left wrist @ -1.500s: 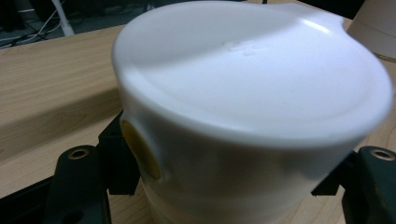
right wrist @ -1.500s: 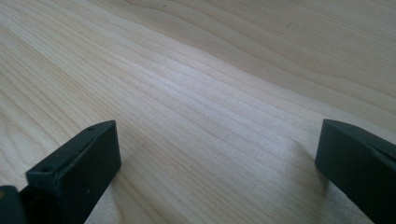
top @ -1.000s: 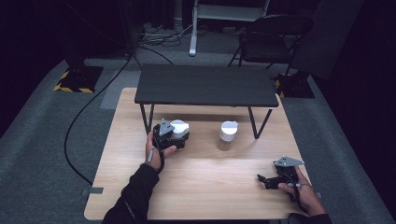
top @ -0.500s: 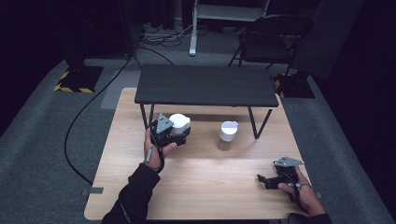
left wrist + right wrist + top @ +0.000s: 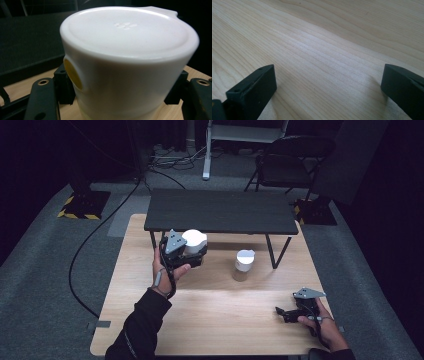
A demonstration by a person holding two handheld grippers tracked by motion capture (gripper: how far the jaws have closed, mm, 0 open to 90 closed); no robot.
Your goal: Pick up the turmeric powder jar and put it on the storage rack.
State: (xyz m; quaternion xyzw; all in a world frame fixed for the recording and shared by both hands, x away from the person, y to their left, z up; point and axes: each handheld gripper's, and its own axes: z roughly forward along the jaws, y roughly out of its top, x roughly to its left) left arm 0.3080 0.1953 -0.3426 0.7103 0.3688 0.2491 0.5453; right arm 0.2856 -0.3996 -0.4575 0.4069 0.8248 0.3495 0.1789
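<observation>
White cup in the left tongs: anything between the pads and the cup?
No. In the left gripper view the left tongs clamp the white cup directly, one jaw on each side wall, nothing visible wedged between. The high view shows it held up near the black shelf.

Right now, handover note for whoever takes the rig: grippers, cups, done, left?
Left gripper: shut on the white cup, held upside down, lifted off the wooden table in front of the black shelf.
Right gripper: open, nothing between the jaws, resting low on the table near its right front corner.
Second white cup: upside down on the table under the shelf's front edge.
Done: first cup gripped and raised.
Left: probably placing it, perhaps on the shelf, then the second cup.
</observation>
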